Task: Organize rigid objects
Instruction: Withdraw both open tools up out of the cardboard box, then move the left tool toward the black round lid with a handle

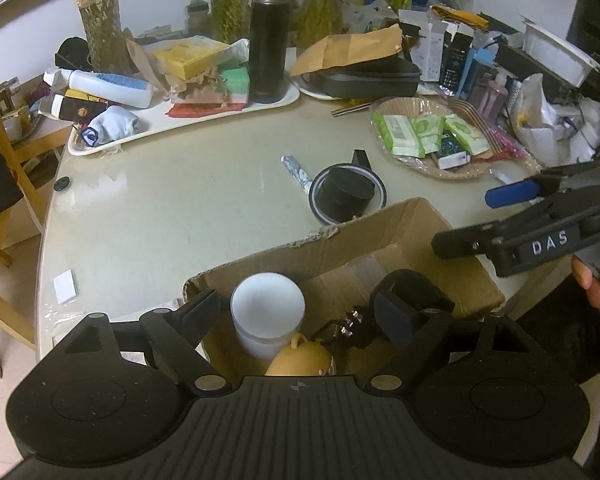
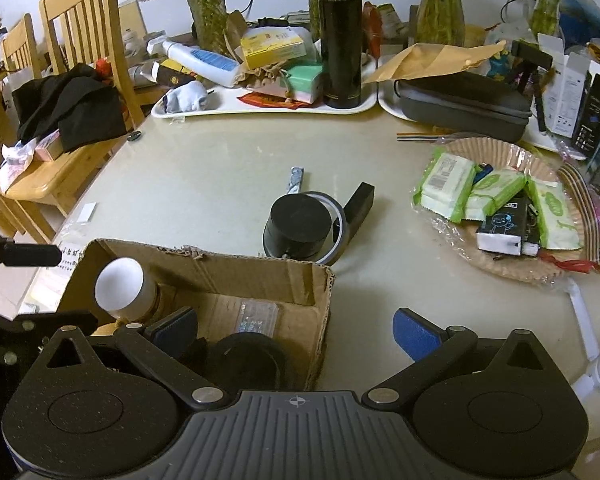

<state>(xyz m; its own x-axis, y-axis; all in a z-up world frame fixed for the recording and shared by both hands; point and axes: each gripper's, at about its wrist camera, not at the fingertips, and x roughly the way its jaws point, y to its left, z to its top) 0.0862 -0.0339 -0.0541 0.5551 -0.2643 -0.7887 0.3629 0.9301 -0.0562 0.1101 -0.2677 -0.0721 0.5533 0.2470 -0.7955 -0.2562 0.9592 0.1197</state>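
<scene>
The cardboard box (image 2: 204,276) sits at the near table edge, already holding a white cup (image 2: 120,288). Just past it waits a black round tin (image 2: 296,228) inside a tape ring (image 2: 336,224). Both the left gripper (image 1: 296,312) and right gripper (image 2: 296,332) are wide and empty. I'd reach straight over, pinch the tin's sides, and lift it clear of the ring.

Cup (image 1: 267,308) in box (image 1: 364,232); tape roll (image 1: 346,196) behind it.

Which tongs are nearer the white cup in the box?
Left. The left tongs straddle the white cup; the right tongs sit over the box's far end.
</scene>
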